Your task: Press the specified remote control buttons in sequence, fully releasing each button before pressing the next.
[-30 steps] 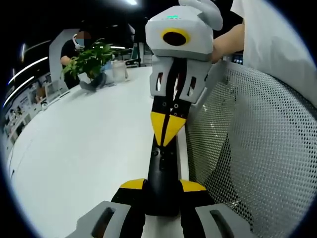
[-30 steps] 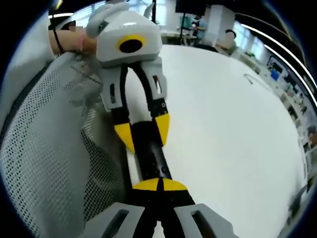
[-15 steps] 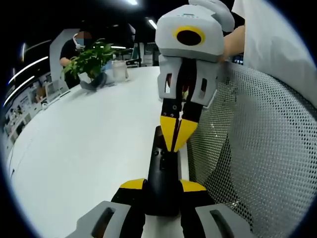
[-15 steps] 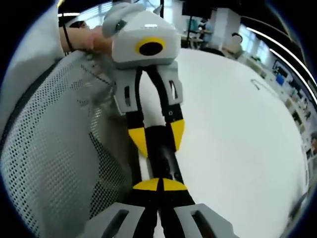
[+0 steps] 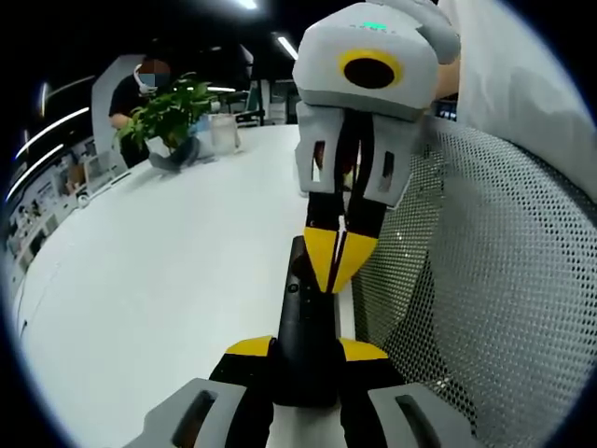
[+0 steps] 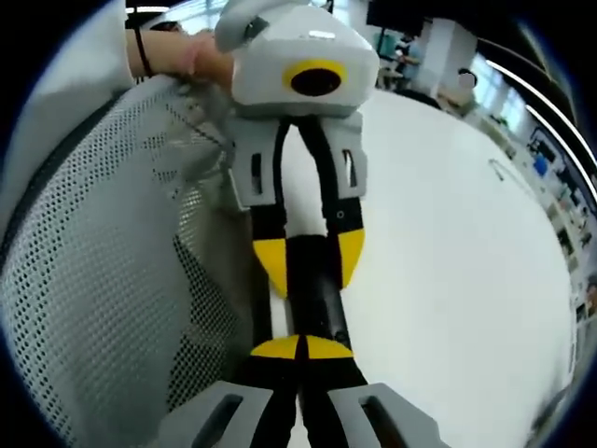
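Now, nearest in the left gripper view, the left gripper is clamped on the near end of the black remote control. Further along it, the right gripper, jaws together, points down at the buttons; contact I cannot tell. Beyond lie the white table and a plant. I judge a press is underway; which buttons remain cannot be read.

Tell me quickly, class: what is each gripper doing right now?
Left gripper: shut on the black remote control, gripping one end.
Right gripper: shut, tips together over the remote control, holding nothing.
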{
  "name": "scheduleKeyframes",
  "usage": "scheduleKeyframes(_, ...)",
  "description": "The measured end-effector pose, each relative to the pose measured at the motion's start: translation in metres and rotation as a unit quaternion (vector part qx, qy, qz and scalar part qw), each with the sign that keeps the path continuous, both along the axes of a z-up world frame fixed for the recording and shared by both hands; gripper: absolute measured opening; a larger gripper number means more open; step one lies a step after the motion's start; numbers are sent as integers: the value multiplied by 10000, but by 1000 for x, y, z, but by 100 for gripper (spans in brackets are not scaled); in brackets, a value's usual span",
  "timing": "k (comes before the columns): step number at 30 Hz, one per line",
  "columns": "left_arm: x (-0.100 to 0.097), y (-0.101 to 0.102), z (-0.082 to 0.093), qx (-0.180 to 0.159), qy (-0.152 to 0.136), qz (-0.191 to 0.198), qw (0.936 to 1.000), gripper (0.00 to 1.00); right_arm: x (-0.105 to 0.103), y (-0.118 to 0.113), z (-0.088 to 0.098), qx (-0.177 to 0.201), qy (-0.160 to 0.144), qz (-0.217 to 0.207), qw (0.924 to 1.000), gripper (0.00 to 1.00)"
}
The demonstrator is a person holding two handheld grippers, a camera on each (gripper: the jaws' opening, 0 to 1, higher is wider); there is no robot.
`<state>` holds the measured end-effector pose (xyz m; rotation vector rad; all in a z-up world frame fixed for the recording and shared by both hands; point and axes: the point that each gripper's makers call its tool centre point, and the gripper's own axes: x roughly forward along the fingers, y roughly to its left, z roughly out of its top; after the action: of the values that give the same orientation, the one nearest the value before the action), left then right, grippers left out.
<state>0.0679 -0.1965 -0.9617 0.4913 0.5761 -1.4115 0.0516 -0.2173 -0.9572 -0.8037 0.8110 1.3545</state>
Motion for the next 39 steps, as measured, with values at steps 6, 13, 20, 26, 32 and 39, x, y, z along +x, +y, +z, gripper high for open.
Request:
scheduleKeyframes(6,0,0,0,0,-4,21,10000,25,3,0,3,394,472,-600,9963,0)
scheduleKeyframes(13,0,0,0,-2,-3,20,10000,25,14,-2,4,243,101,-568,9980,0)
scheduleKeyframes(20,0,0,0,-6,-3,21,10000,25,15,-2,3,128,101,-510,9986,0)
scheduleKeyframes(26,1,0,0,-3,-8,1,10000,25,16,0,2,-196,-29,-247,9995,0)
scheduleKeyframes(32,1,0,0,8,-13,13,10000,25,17,-1,2,20,-126,-302,9995,0)
scheduleKeyframes(39,1,0,0,11,-6,30,10000,25,29,-1,2,261,-9,-679,9973,0)
